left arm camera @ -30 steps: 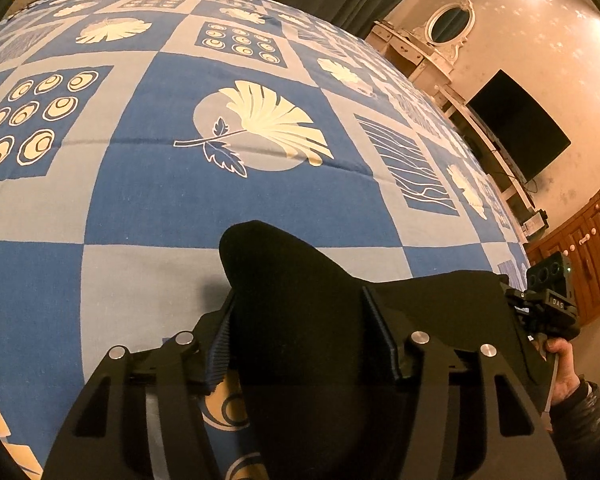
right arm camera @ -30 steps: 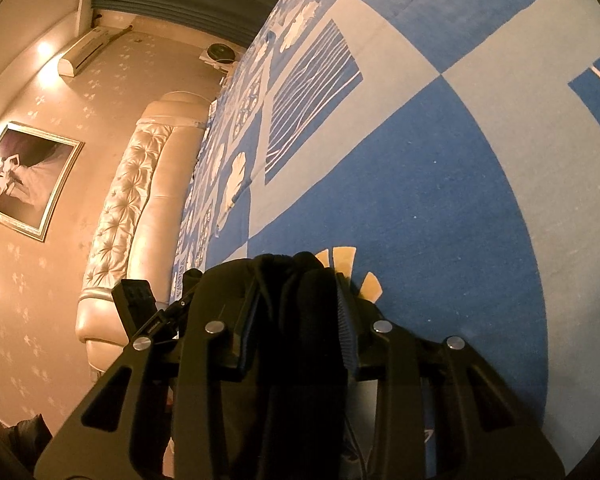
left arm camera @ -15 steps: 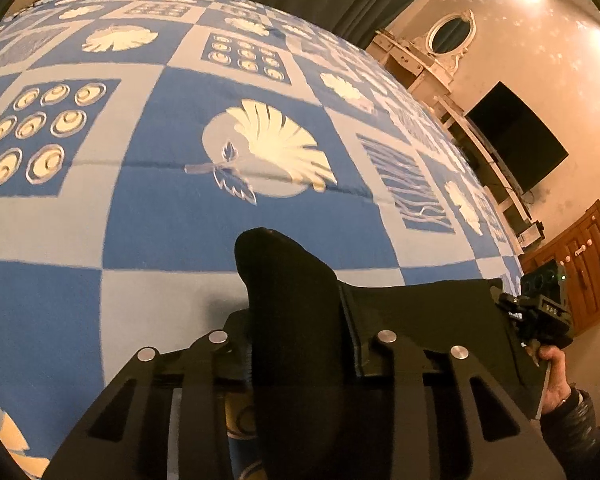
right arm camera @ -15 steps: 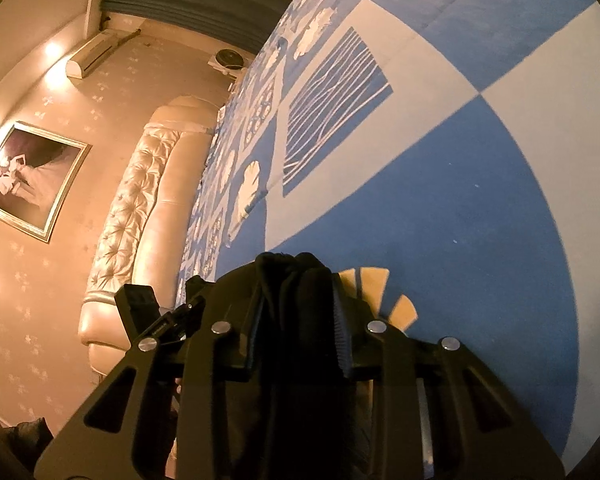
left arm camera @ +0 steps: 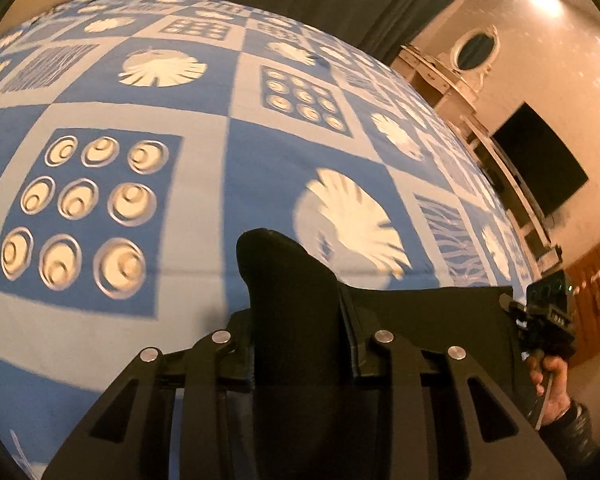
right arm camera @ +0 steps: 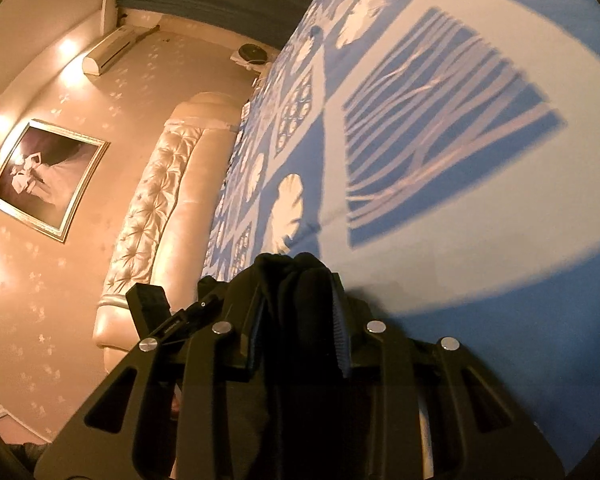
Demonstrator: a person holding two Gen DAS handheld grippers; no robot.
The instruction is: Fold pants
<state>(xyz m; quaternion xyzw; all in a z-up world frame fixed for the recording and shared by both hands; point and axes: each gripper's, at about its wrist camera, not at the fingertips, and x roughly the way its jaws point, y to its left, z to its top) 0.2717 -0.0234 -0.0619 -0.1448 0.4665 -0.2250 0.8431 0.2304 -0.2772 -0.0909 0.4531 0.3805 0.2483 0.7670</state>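
The black pants (left arm camera: 428, 320) hang stretched between both grippers above the blue and white patterned bedspread (left arm camera: 228, 160). My left gripper (left arm camera: 300, 312) is shut on a bunched corner of the pants that sticks up between its pads. At the right edge of the left wrist view, the right gripper's camera block (left arm camera: 548, 312) and the hand holding it show past the taut cloth. In the right wrist view my right gripper (right arm camera: 298, 312) is shut on a thick wad of the pants (right arm camera: 292, 276). The left gripper's body (right arm camera: 152, 312) shows to its left.
The bedspread (right arm camera: 460, 160) fills most of both views. A tufted cream headboard (right arm camera: 160, 208), a framed picture (right arm camera: 44, 176) and an air conditioner (right arm camera: 108, 52) line one wall. A dresser with an oval mirror (left arm camera: 472, 48), a dark television (left arm camera: 540, 160) and a wooden cabinet (left arm camera: 596, 280) stand beyond the bed.
Both grippers have carried the pants across the bed; the pattern slid through both views. The left jaws narrowed from wide to pressed on the cloth. The right grip stayed the same.
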